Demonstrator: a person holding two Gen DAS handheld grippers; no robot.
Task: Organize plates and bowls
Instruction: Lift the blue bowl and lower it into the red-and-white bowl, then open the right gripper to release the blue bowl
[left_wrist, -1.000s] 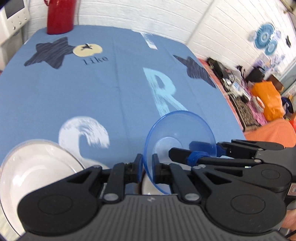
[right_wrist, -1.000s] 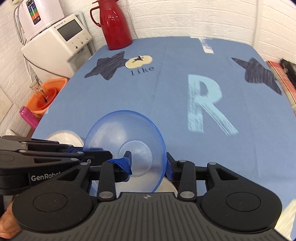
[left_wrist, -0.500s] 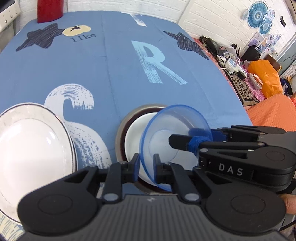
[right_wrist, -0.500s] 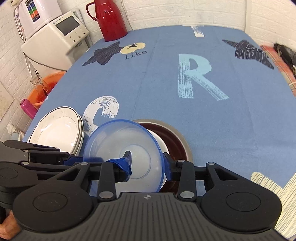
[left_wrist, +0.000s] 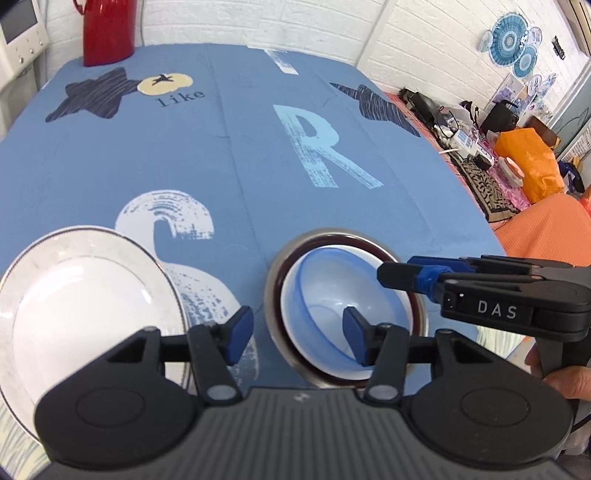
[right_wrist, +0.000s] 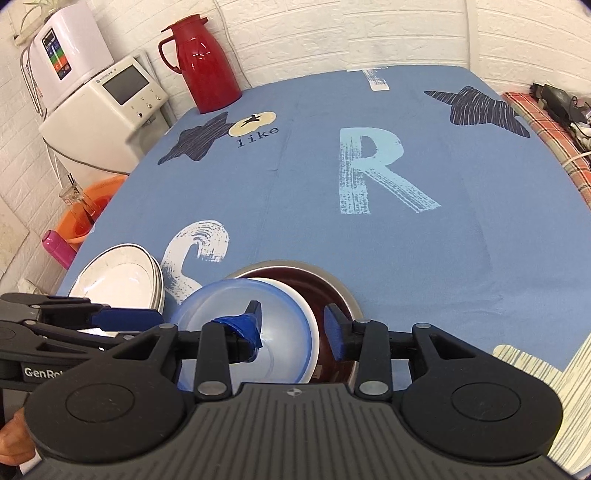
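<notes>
Blue plastic bowl (left_wrist: 343, 295) sits nested in the white bowl (right_wrist: 303, 310), which sits in the dark red one (right_wrist: 328, 291), smallest on top so the stack stays compact on the bench (left_wrist: 221, 155). Left hand-held gripper (left_wrist: 297, 332) is spread wide, holding nothing; right hand-held gripper (right_wrist: 293, 325) is parted too, straddling the rim. Plates (left_wrist: 85, 295) are stacked separately just beside, probably to keep like with like.
</notes>
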